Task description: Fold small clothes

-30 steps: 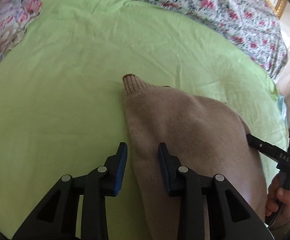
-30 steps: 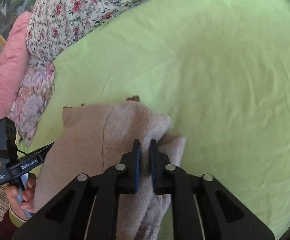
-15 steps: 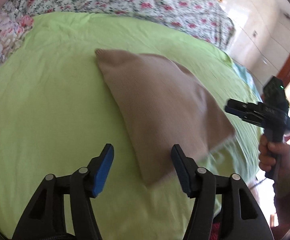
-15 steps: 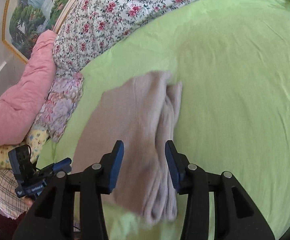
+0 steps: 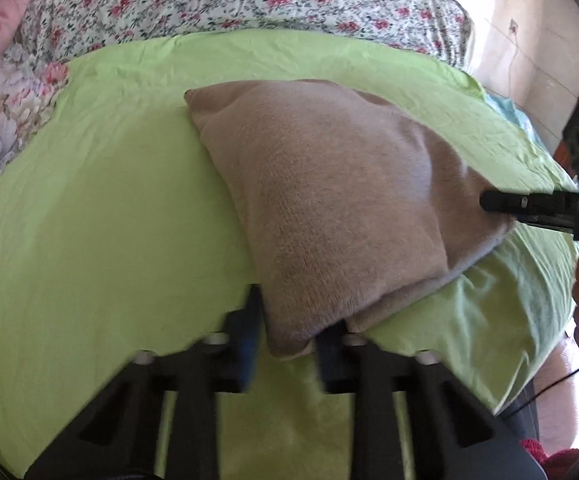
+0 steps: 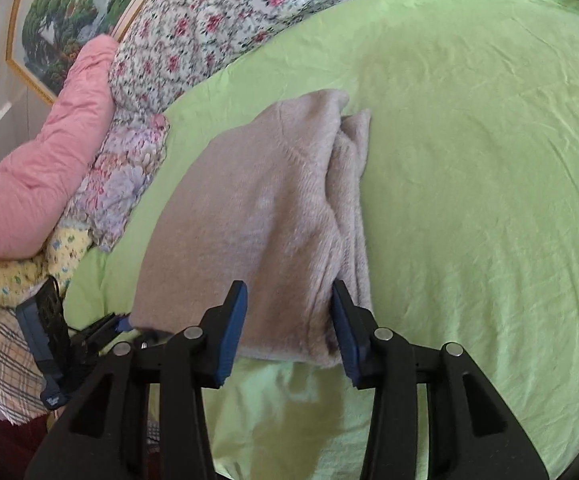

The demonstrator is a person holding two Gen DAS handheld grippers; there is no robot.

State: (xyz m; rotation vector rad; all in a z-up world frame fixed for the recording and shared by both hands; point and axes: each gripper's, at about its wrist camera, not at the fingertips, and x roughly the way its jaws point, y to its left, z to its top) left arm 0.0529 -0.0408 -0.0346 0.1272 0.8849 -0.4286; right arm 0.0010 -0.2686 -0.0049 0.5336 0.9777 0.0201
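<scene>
Lying folded on the green sheet, the beige sweater sits between both spread, empty tongs.

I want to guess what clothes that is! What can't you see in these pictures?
- Folded beige garment: its type is hidden by the folds, both views.
- Left gripper: blurred; fingertips hidden behind the garment's near corner, left wrist view.
- Green sheet: near edge cut off by frame.

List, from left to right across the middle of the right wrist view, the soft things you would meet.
Puffy pink quilt → pastel floral pillow → folded beige knitted garment → light green bedsheet.
</scene>
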